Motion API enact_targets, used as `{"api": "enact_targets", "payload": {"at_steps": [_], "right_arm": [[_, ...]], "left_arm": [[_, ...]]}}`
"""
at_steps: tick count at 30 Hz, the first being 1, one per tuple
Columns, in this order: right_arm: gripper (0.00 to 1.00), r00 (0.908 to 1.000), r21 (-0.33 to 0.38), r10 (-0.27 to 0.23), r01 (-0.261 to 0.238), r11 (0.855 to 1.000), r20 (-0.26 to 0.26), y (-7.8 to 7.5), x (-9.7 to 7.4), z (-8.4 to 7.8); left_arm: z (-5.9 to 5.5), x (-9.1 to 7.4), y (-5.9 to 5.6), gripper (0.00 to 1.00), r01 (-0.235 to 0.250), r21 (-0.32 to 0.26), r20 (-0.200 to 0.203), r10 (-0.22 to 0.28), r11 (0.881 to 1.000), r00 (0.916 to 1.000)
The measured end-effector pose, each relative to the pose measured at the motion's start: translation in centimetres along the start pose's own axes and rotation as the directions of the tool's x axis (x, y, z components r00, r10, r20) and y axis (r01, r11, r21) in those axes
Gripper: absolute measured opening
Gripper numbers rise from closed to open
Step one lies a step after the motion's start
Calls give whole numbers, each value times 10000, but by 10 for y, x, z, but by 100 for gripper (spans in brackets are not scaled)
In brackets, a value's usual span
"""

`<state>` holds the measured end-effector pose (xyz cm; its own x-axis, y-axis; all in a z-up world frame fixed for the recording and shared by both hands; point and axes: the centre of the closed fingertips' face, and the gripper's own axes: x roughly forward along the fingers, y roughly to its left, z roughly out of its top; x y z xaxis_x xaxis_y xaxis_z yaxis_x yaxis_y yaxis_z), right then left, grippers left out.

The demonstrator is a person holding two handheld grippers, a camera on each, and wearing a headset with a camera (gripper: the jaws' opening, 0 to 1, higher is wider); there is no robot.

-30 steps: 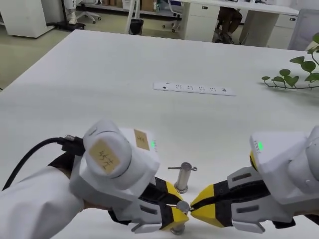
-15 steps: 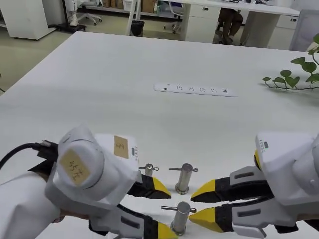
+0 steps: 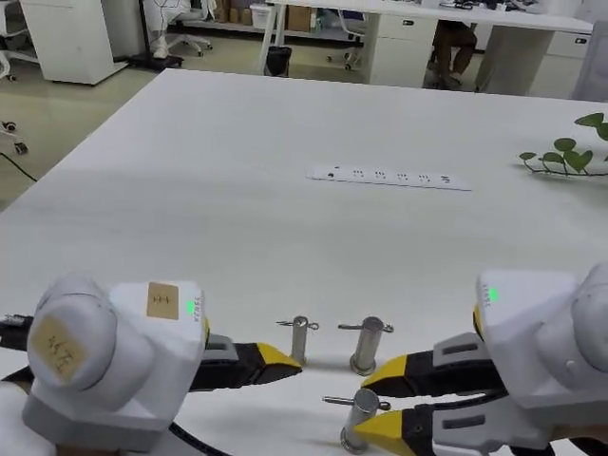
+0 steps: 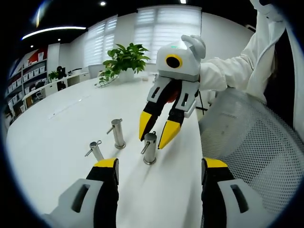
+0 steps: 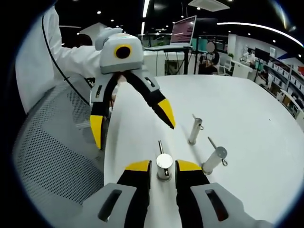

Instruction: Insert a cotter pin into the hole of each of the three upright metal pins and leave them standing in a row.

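Three pins stand upright on the surface, each with a cotter pin through its head.

Reference: the near pin, which stands closest to the front edge of the surface. The mid pin stands just beyond it. The small pin stands beyond it and to the left, beside the mid pin.

The right gripper reaches in from the right of the near pin. Its jaws are apart, one on each side of the pin head, with a narrow gap at each side. The left gripper points at the near pin from the left, with its jaws spread wide and holding nothing.

Bare surface extends from the near pin to a power strip well beyond it. A mesh chair sits past the front edge.
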<state>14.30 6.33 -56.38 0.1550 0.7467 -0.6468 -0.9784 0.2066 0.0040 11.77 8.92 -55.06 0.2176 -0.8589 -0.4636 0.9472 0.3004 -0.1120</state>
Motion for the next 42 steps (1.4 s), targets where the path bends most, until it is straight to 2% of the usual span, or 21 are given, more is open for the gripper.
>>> {"api": "enact_targets", "payload": {"at_steps": [6, 13, 19, 28, 34, 42], "right_arm": [[12, 10000, -3, 68, -68, 10000, 19, -1, 4, 0], [9, 9999, 39, 139, -140, 9999, 99, 0, 4, 0], [8, 9998, 7, 145, -145, 9999, 100, -1, 4, 0], [7, 9999, -260, 107, -107, 9996, -7, -2, 2, -1], [7, 9992, -500, 245, -229, 9985, 311, -14, -18, 2], [7, 9997, -1237, 249, -251, 9920, -30, -47, -45, -15]], "left_arm": [[-1, -2, 1, 74, -203, -44, 18, 203, 9998, 9998], [-1, -6, 4, 95, -573, -505, 217, 585, 9971, 9981], [-5, -9, 8, 99, -768, -1038, 279, 801, 9916, 9964], [-10, -11, 11, 99, -966, -1155, 100, 984, 9886, 9951], [-10, -13, 13, 99, -1072, -1259, 104, 1093, 9862, 9940], [-12, -17, 17, 99, -1239, -1467, 23, 1256, 9814, 9921]]}}
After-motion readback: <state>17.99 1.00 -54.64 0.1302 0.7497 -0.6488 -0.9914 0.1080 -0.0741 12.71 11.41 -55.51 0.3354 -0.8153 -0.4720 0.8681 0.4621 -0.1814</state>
